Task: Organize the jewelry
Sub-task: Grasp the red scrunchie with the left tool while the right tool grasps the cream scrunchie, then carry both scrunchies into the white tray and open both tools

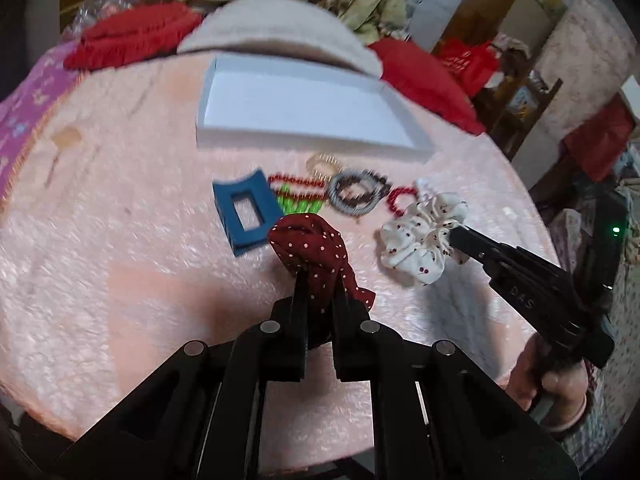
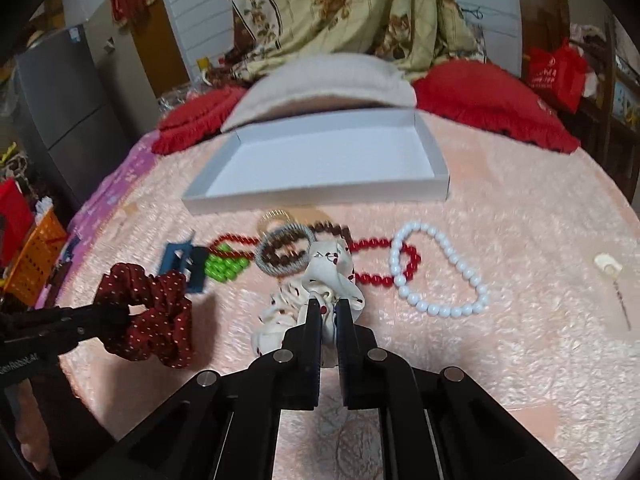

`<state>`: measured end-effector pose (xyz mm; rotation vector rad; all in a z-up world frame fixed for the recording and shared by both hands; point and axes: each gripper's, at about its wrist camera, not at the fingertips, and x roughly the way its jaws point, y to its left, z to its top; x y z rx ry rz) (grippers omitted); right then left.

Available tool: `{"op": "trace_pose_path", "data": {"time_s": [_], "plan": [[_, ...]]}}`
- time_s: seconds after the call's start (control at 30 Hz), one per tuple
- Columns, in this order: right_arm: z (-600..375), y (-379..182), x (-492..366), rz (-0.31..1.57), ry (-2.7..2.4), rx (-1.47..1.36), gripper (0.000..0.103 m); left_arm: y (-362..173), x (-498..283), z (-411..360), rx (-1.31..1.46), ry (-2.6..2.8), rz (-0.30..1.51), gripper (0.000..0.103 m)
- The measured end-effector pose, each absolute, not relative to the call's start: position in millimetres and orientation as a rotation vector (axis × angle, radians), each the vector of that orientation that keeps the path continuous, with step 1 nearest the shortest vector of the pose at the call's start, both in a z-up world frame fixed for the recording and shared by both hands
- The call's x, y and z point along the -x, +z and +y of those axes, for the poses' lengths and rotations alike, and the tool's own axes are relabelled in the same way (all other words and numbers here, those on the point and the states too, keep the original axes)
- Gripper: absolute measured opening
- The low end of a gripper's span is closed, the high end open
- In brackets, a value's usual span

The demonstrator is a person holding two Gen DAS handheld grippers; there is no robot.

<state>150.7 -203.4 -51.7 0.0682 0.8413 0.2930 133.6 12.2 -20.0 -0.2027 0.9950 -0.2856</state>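
My left gripper [image 1: 320, 280] is shut on a dark red dotted scrunchie [image 1: 310, 246], lifted a little off the pink blanket; the right wrist view shows that scrunchie [image 2: 154, 312] at the left. My right gripper [image 2: 329, 308] is shut on a white cherry-print scrunchie [image 2: 320, 280], which the left wrist view shows at the right [image 1: 420, 240]. Behind them lie a blue hair claw [image 1: 244, 212], green beads [image 1: 298, 202], red beads [image 2: 372, 260], a grey-brown hair tie [image 2: 284, 254], a gold ring [image 1: 322, 164] and a white bead bracelet [image 2: 440, 276]. An open white box [image 2: 320, 196] sits beyond.
The pink fluffy blanket [image 2: 520, 340] covers the bed. Red cushions [image 2: 492, 100] and a grey pillow [image 2: 328, 76] lie behind the box. A small white hairpin [image 2: 610, 268] rests at the far right. An orange basket [image 2: 36, 256] stands off the bed at left.
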Motion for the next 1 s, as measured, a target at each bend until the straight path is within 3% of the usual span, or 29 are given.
{"op": "trace_pose_path", "data": {"time_s": [0.27, 0.53, 1.0], "plan": [[-208, -5, -165, 0.777, 0.320, -0.086, 0.006, 20, -157, 29, 0.143, -0.276, 0.940, 0.008], [-212, 22, -231, 0.761, 0.263, -0.045, 0.006, 39, -241, 25, 0.010, -0.234, 0.920, 0.008], [-202, -25, -405, 0.908, 0.174, -0.062, 0.006, -30, -417, 25, -0.100, -0.123, 1.033, 0.008]]}}
